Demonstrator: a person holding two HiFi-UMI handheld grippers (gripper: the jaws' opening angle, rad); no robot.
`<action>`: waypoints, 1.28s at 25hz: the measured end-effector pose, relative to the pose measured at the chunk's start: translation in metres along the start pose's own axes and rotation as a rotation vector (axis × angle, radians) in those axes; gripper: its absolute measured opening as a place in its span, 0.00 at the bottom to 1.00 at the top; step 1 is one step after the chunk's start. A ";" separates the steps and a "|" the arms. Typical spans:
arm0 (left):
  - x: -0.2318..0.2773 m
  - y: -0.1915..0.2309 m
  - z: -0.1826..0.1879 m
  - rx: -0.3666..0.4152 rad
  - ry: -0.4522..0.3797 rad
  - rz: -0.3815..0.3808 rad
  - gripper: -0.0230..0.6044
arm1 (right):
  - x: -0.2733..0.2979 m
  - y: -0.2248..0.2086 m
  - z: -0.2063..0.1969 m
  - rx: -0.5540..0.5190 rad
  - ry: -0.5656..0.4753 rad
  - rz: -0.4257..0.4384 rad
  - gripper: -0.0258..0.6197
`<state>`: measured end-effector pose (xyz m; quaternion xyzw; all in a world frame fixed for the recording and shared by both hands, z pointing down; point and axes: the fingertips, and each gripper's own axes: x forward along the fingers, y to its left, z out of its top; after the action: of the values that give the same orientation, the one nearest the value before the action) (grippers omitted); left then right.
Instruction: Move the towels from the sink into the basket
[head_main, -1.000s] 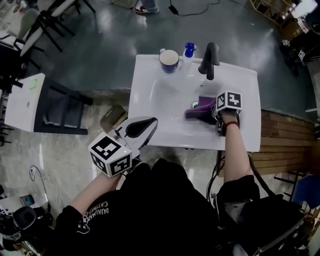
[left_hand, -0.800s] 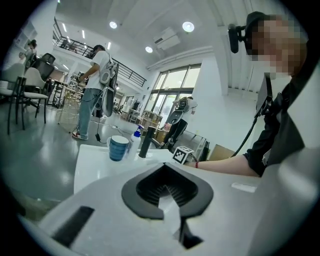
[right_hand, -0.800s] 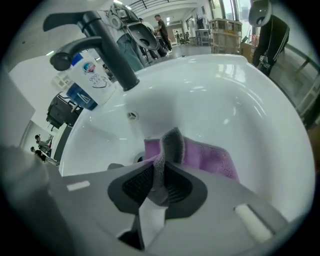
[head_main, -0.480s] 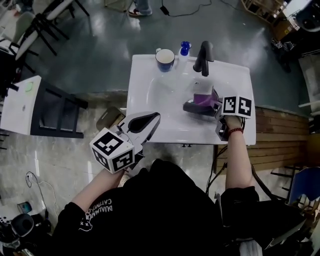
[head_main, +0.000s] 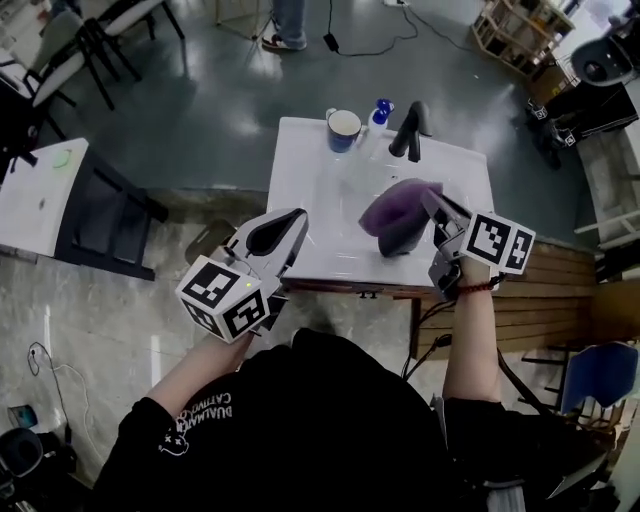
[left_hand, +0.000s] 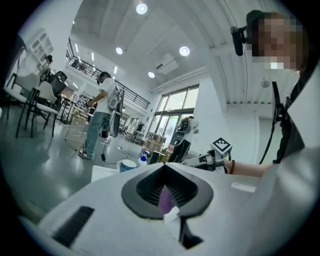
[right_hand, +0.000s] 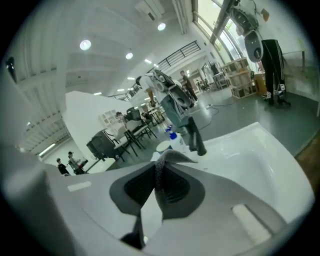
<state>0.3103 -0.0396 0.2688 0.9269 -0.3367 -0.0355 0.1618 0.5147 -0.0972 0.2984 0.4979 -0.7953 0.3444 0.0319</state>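
A purple towel (head_main: 393, 203) and a grey towel (head_main: 404, 238) hang bunched together above the white sink (head_main: 300, 190), lifted off its basin. My right gripper (head_main: 430, 200) holds them at their right side, and its jaws are closing on the cloth. In the right gripper view a fold of grey fabric (right_hand: 172, 156) is pinched at the right gripper (right_hand: 161, 164) tips. My left gripper (head_main: 297, 218) hovers over the sink's front left corner, shut and empty. From the left gripper (left_hand: 163, 167) view, a sliver of purple shows through the slit between the jaws.
A black faucet (head_main: 414, 128), a blue-and-white mug (head_main: 343, 127) and a blue-capped bottle (head_main: 380, 108) stand at the sink's back edge. A tan container (head_main: 212, 240) sits on the floor left of the sink. A dark chair (head_main: 115, 215) and a white table (head_main: 35, 195) are further left.
The right gripper has risen out of the basin toward the sink's right front, lifting the purple and grey towels clear. The left gripper has barely moved.
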 end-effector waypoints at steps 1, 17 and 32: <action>-0.009 0.001 0.005 0.013 -0.021 0.013 0.04 | -0.004 0.018 0.003 0.002 -0.025 0.035 0.09; -0.197 0.043 0.062 0.013 -0.180 0.111 0.04 | 0.018 0.312 -0.058 -0.101 -0.183 0.469 0.09; -0.363 0.106 0.063 -0.008 -0.169 0.124 0.04 | 0.085 0.479 -0.181 -0.127 -0.093 0.522 0.09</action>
<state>-0.0457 0.0971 0.2278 0.8974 -0.4056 -0.1051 0.1385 0.0292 0.0697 0.2223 0.2885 -0.9173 0.2671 -0.0635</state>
